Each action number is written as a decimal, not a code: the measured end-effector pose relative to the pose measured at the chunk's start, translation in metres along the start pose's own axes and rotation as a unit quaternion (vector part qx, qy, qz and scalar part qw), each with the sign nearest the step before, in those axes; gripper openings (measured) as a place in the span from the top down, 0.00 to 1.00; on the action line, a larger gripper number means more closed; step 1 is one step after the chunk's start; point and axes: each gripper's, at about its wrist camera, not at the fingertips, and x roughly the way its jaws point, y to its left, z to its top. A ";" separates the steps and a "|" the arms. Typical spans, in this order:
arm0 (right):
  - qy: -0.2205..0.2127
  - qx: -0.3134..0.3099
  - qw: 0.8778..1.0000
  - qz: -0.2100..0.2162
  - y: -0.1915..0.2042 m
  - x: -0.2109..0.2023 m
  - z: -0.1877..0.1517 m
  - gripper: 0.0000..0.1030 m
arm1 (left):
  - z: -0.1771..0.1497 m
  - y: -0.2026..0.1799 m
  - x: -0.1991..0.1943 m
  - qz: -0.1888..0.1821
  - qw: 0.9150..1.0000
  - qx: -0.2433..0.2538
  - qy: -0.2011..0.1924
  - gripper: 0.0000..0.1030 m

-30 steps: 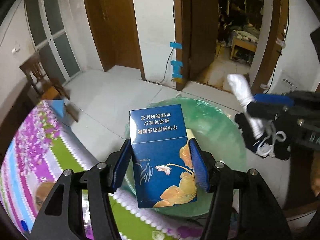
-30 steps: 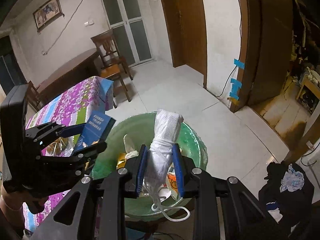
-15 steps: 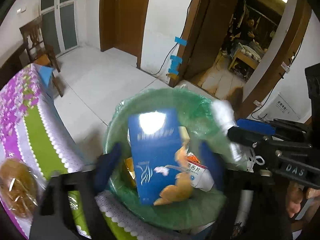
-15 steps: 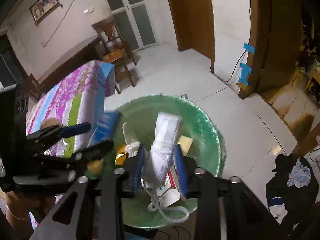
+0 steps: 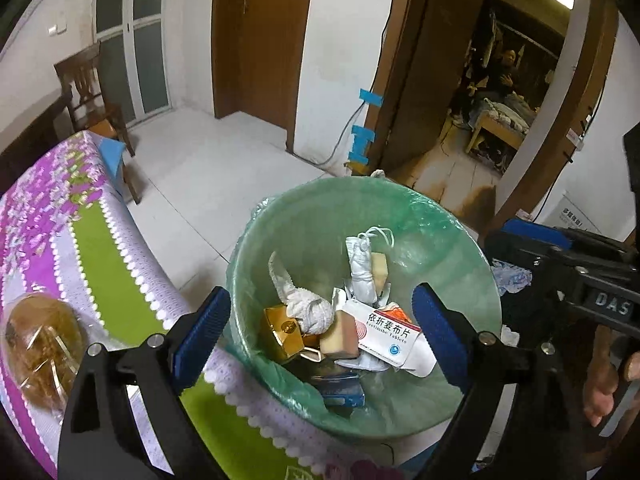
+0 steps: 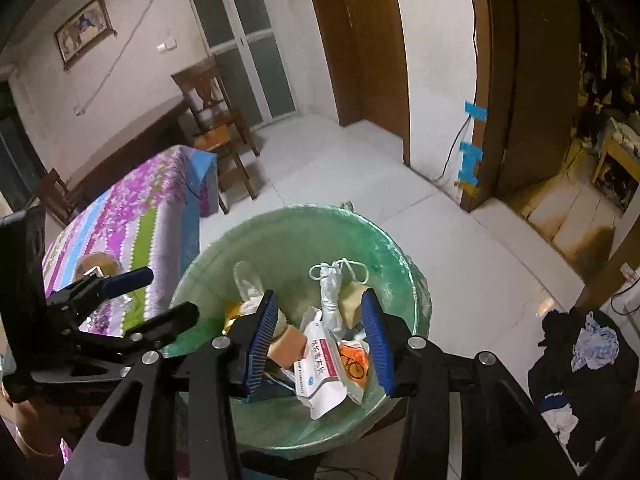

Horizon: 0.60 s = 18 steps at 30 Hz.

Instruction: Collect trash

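A bin with a green liner (image 5: 304,216) (image 6: 280,232) stands beside the table. Both grippers hover over it. My left gripper (image 5: 320,336) is open and empty. My right gripper (image 6: 322,338) is open and empty. Inside the bin lie the blue cigarette box (image 5: 340,390), the white mask with ear loops (image 5: 362,268) (image 6: 332,296), a white and red medicine packet (image 5: 390,334) (image 6: 322,368), a gold box (image 5: 282,330) and a crumpled tissue (image 5: 308,308).
A table with a purple and green cloth (image 5: 68,240) (image 6: 132,216) is at the left, with a wrapped bun (image 5: 40,344) on it. A wooden chair (image 6: 216,120) stands behind. Dark clothes (image 6: 580,356) lie at the right. An open doorway (image 5: 512,88) is beyond.
My left gripper opened and the blue cigarette box dropped into the bin. My right gripper opened and the white mask fell in. Both grippers moved closer over the bin.
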 end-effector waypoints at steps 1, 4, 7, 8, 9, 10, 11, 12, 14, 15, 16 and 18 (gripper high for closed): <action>-0.011 -0.003 1.000 -0.004 0.001 -0.006 -0.002 0.52 | -0.001 0.000 -0.003 0.005 1.000 0.002 -0.006 0.14; -0.061 -0.016 0.998 -0.023 0.011 -0.029 -0.012 0.43 | -0.008 -0.009 -0.020 0.025 0.999 0.012 -0.037 0.12; -0.124 -0.021 0.991 -0.049 0.023 -0.058 -0.026 0.36 | -0.019 -0.018 -0.039 0.052 0.996 0.026 -0.071 0.09; -0.153 -0.020 0.986 -0.059 0.027 -0.070 -0.033 0.29 | -0.024 -0.021 -0.047 0.065 0.994 0.029 -0.084 0.07; -0.174 -0.018 0.982 -0.066 0.029 -0.080 -0.038 0.25 | -0.028 -0.023 -0.053 0.074 0.992 0.031 -0.093 0.07; -0.203 -0.016 0.976 -0.072 0.034 -0.092 -0.046 0.19 | -0.036 -0.026 -0.065 0.089 0.989 0.035 -0.114 0.06; -0.222 -0.015 0.972 -0.075 0.037 -0.102 -0.053 0.14 | -0.041 -0.028 -0.072 0.094 0.987 0.039 -0.126 0.06; -0.244 -0.015 0.967 -0.079 0.042 -0.112 -0.061 0.11 | -0.047 -0.031 -0.080 0.100 0.984 0.045 -0.140 0.06; -0.282 -0.016 0.955 -0.090 0.051 -0.130 -0.077 0.05 | -0.064 -0.037 -0.098 0.118 0.978 0.058 -0.164 0.06; -0.295 -0.016 0.951 -0.093 0.054 -0.137 -0.083 0.05 | -0.070 -0.038 -0.104 0.124 0.975 0.061 -0.171 0.06; -0.312 -0.017 0.945 -0.097 0.060 -0.145 -0.092 0.05 | -0.080 -0.040 -0.114 0.134 0.972 0.062 -0.183 0.06; -0.331 -0.017 0.938 -0.100 0.068 -0.157 -0.106 0.05 | -0.096 -0.040 -0.130 0.134 0.969 0.058 -0.202 0.06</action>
